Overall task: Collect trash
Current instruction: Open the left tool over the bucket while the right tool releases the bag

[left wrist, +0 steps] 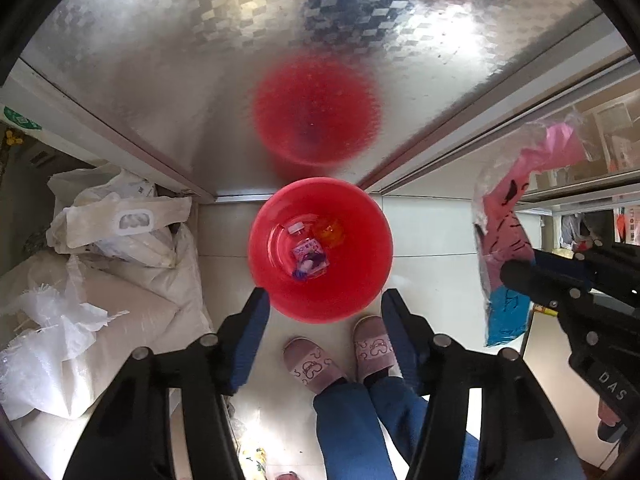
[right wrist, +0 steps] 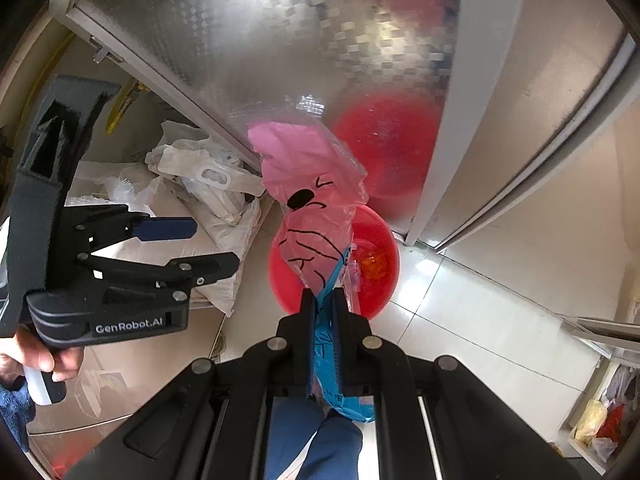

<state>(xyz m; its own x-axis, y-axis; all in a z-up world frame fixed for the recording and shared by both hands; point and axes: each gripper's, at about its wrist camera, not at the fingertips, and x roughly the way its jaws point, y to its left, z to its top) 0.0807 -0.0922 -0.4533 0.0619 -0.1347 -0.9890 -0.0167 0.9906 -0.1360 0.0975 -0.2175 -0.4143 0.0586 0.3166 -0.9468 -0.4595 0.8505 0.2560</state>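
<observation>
Red bucket [left wrist: 320,250] sits on the floor against the shiny cabinet door, a bottle [left wrist: 307,254] lying inside. Left gripper [left wrist: 326,312] hangs right above it, jaws apart and empty. Right gripper [right wrist: 323,300] is clamped on a pink-and-blue plastic bag [right wrist: 308,184] just beside the bucket.

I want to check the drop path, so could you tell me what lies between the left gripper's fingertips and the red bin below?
Nothing: in the left wrist view the open left gripper hangs over the red bin with only air between.

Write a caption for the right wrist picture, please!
Right gripper pinches a pink-and-blue plastic wrapper above the red bin on the tiled floor.
</observation>
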